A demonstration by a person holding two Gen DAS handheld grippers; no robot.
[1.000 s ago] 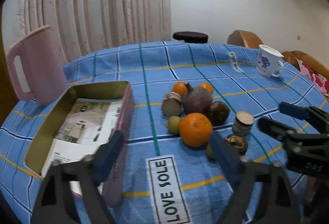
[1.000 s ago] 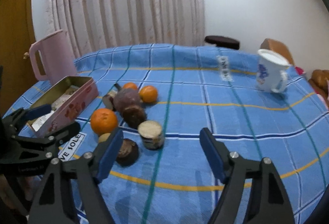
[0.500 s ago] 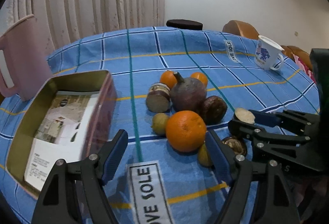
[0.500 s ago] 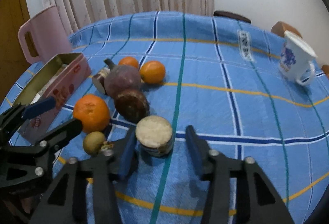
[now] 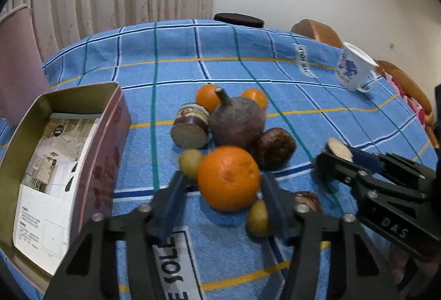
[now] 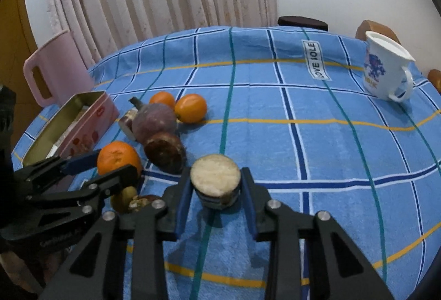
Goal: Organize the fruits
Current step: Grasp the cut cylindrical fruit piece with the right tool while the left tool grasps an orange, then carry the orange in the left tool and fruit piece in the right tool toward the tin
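Note:
A heap of fruit lies on the blue checked cloth. My left gripper (image 5: 223,189) is open, its fingers on either side of the big orange (image 5: 228,178), closing in on it; it also shows in the right wrist view (image 6: 117,159). My right gripper (image 6: 216,189) stands around a cut round fruit piece with a pale top (image 6: 215,177), its blue pads touching or almost touching the sides. A large purple fruit (image 5: 237,122), a brown one (image 5: 275,145), two small oranges (image 5: 208,97) and small yellow-green fruits (image 5: 190,160) lie around. An open tin box (image 5: 59,159) stands left.
A pink jug (image 6: 53,71) stands behind the tin at the far left. A white mug (image 6: 386,69) stands at the far right of the table. A cut purple fruit piece (image 5: 190,127) lies left of the purple fruit. Chairs show beyond the far edge.
Both grippers moved forward and narrowed. The left came up around the big orange. The right came up around the cut pale-topped piece, with its pads now at its sides.

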